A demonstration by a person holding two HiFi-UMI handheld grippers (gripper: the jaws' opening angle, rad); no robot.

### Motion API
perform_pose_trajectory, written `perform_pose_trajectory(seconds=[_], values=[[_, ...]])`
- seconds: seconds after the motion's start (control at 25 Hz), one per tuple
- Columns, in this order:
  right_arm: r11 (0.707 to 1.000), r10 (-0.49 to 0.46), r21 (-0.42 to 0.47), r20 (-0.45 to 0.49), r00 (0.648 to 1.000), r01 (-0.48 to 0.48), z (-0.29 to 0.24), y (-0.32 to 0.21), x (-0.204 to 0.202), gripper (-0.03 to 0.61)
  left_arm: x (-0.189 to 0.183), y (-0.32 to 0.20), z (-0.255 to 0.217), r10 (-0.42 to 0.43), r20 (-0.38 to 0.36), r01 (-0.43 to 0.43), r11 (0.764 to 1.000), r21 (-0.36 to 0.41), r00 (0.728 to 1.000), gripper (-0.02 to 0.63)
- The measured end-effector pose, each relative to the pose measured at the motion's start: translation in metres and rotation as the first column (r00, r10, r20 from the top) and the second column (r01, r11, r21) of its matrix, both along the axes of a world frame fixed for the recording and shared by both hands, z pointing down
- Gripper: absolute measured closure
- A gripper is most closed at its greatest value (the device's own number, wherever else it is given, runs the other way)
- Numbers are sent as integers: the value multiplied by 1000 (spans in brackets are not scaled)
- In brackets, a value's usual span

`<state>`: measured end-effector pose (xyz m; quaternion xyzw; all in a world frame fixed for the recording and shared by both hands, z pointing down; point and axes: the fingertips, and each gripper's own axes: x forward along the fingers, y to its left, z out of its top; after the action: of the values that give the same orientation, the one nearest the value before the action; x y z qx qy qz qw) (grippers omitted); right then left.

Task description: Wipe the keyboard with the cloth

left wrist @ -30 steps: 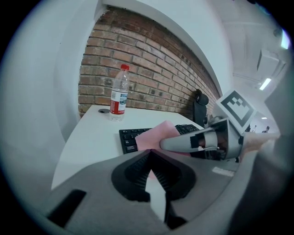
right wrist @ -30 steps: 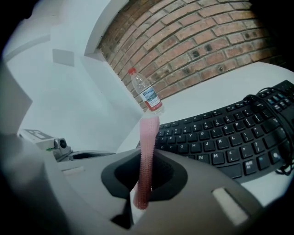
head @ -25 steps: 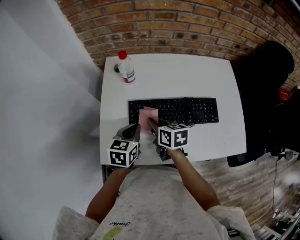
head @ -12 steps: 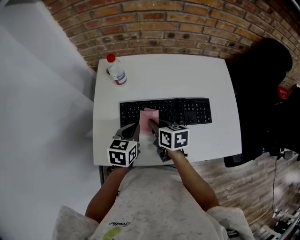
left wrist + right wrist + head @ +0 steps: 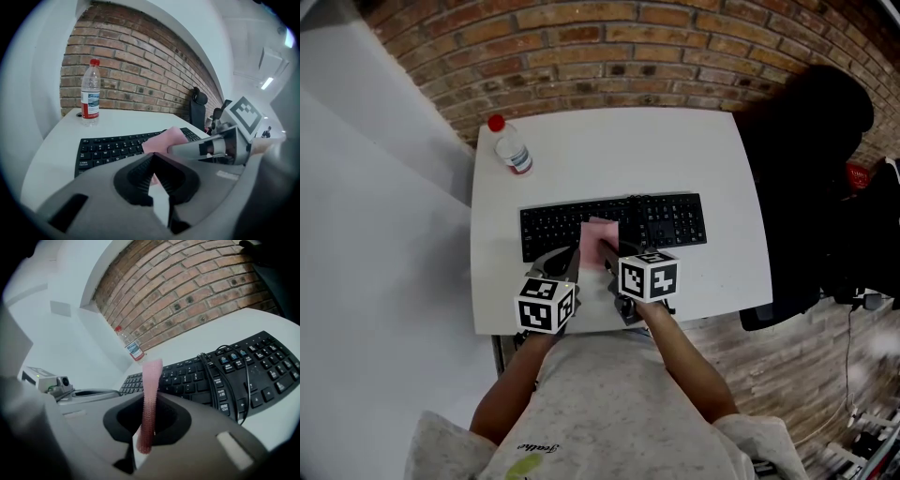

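Observation:
A black keyboard lies across the white table. My right gripper is shut on a pink cloth, which rests on the keys left of the keyboard's middle. In the right gripper view the cloth stands edge-on, pinched between the jaws, with the keyboard beyond. My left gripper sits just left of it at the keyboard's near edge, with its jaws together and nothing in them. The left gripper view shows the cloth past the left gripper, and the right gripper beside it.
A plastic water bottle with a red cap stands at the table's far left corner. A black cable runs across the keyboard. A black office chair is at the table's right side. A brick wall is behind.
The cloth and both grippers have slid rightward along the keyboard, from its left end toward the middle. In the head view the table and bottle have shifted left.

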<state>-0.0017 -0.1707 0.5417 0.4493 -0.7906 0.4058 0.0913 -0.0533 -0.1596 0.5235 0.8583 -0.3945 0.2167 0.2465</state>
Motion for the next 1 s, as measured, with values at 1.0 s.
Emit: perform_pose_trajectory(seconds=[1.0], values=[[998,38,49,17,999,-39,-9,15,91,558,93,8,1,79,3,-79,997,5,997,620]])
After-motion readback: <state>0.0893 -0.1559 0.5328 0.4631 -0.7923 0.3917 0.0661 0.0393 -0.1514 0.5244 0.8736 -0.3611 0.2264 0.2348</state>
